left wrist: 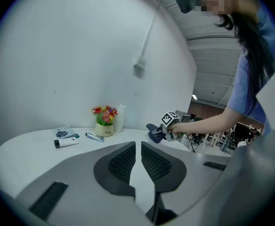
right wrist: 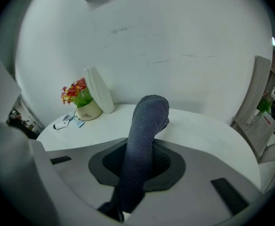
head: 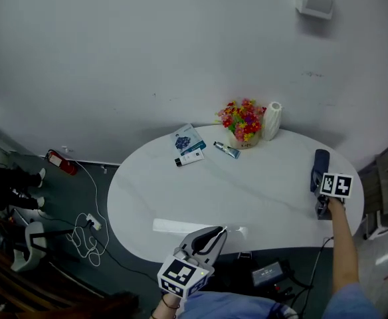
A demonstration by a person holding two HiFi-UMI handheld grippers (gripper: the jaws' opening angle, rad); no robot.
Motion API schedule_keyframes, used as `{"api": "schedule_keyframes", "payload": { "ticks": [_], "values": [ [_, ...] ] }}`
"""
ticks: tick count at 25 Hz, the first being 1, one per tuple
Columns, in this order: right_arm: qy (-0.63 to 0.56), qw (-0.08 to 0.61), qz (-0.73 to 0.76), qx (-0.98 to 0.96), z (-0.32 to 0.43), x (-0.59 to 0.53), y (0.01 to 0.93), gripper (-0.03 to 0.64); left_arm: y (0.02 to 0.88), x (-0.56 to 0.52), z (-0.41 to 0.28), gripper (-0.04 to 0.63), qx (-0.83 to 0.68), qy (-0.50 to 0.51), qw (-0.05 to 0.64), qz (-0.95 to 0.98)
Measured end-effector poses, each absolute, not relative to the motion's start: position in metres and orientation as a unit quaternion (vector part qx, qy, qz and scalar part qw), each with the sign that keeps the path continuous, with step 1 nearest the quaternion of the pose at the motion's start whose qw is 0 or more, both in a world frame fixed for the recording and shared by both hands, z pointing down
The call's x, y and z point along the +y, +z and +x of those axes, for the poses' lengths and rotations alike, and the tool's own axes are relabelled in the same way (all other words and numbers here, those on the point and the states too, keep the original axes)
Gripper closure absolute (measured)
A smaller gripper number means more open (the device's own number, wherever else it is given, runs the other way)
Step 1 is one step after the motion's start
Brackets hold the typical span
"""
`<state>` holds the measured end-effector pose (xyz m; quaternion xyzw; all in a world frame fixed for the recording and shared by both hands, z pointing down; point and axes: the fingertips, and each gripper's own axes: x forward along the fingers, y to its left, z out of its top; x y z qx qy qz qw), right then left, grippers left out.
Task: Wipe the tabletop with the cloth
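Note:
The dark blue cloth hangs bunched at the right end of the white oval table. My right gripper is shut on it. In the right gripper view the cloth rises thick between the jaws of my right gripper and folds over toward the tabletop. My left gripper is at the near table edge, shut with nothing in it. In the left gripper view my left gripper has its pads almost touching, and the cloth shows far off in the other gripper.
At the table's back stand a pot of flowers and a white vase. A small tube, a booklet and a white tube lie nearby. Cables and a power strip lie on the floor to the left.

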<state>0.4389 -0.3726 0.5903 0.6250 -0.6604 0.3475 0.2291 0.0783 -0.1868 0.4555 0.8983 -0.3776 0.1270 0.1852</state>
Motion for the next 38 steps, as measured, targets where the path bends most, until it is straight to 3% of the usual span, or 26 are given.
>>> {"api": "schedule_keyframes", "payload": {
  "ticks": [20, 29, 38],
  "values": [
    [0.267, 0.283, 0.383, -0.838, -0.064, -0.325, 0.573, 0.54, 0.482, -0.118, -0.23, 0.565, -0.534, 0.122, 0.197, 0.813],
    [0.304, 0.263, 0.24, -0.884, -0.285, -0.234, 0.577, 0.54, 0.493, -0.065, -0.299, 0.565, -0.592, 0.101, 0.225, 0.767],
    [0.293, 0.309, 0.133, -0.895, -0.384, -0.155, 0.604, 0.54, 0.51, -0.023, -0.33, 0.565, -0.634, 0.091, 0.251, 0.726]
  ]
}}
